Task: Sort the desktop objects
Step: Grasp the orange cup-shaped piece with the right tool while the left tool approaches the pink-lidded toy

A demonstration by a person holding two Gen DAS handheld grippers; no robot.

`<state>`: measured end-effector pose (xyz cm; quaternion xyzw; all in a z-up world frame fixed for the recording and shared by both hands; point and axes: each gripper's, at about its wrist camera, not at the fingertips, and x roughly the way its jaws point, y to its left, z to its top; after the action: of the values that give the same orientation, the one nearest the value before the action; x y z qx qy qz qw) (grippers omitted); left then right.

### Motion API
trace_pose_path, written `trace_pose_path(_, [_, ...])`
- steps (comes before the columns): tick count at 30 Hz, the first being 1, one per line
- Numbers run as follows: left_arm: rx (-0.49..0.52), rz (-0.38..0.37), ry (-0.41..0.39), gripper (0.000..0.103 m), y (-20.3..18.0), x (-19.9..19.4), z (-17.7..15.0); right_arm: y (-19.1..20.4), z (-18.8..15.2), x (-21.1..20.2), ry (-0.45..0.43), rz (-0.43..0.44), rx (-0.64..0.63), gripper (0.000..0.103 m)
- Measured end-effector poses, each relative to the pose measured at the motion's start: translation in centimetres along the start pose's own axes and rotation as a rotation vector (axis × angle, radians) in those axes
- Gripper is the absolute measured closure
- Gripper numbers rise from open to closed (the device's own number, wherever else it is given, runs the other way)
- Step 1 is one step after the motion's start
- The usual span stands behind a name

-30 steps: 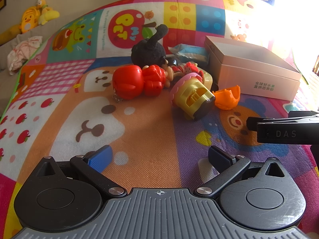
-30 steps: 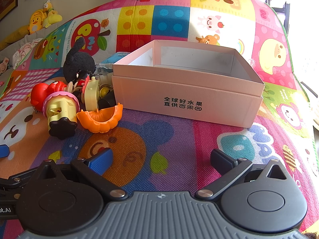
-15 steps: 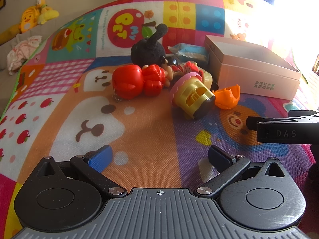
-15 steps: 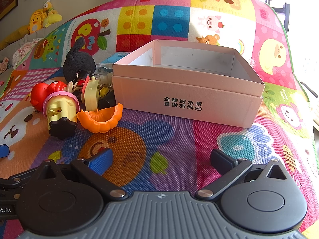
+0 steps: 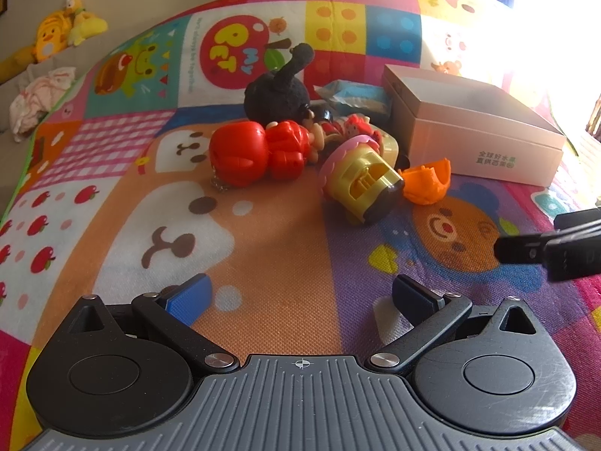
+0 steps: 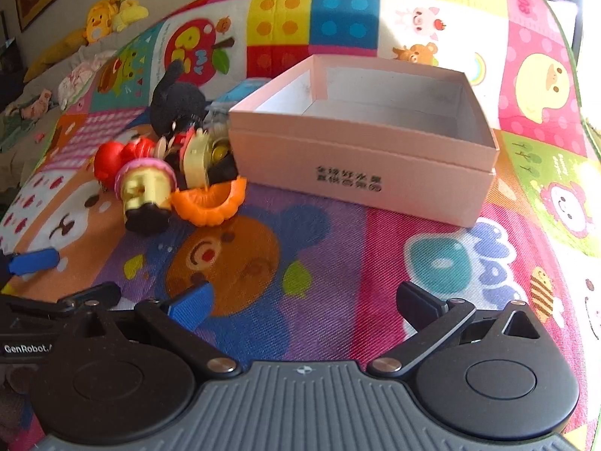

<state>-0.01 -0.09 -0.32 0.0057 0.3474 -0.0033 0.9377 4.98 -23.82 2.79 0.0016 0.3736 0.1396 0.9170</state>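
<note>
A heap of toys lies on the colourful play mat: a red figure (image 5: pixel 255 152), a black plush (image 5: pixel 278 92), a yellow and pink toy (image 5: pixel 362 182) on its side, and an orange curved piece (image 5: pixel 428 184). To their right stands an open pink box (image 6: pixel 375 165), empty inside. My left gripper (image 5: pixel 300 297) is open, low over the mat, well short of the toys. My right gripper (image 6: pixel 304 300) is open too, tilted, in front of the box with nothing between its fingers. The same heap shows in the right wrist view, with the orange piece (image 6: pixel 210 203) nearest me.
A blue packet (image 5: pixel 357 94) lies behind the toys against the box. Yellow plush toys (image 5: pixel 64 34) and crumpled cloth (image 5: pixel 41 94) sit on a ledge at the far left. The right gripper's body (image 5: pixel 552 248) juts in at the left wrist view's right edge.
My right gripper has risen and tilted, so the box now looks slanted and more of its inside shows. In the left wrist view it has drawn back toward the right edge. The left gripper stays put.
</note>
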Motion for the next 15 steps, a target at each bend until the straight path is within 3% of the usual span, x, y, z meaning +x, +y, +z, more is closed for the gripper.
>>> trace_pose_path(4, [0.009, -0.049, -0.003, 0.0, 0.2, -0.2, 0.4, -3.1, 3.0, -3.3, -0.22, -0.105, 0.023, 0.001])
trace_pose_path(6, [0.009, -0.087, -0.032, 0.0, 0.2, -0.5, 1.0, -4.1, 5.4, -2.9, -0.263, -0.196, 0.006, 0.012])
trace_pose_path(10, [0.017, -0.078, -0.128, 0.0, 0.0, -1.3, 2.9, -7.2, 10.1, 1.6, -0.19, -0.298, 0.036, 0.027])
trace_pose_path(15, [0.007, -0.068, -0.162, 0.0, 1.7, -1.4, 3.8, -8.6, 13.2, 7.0, -0.093, -0.261, 0.026, 0.032])
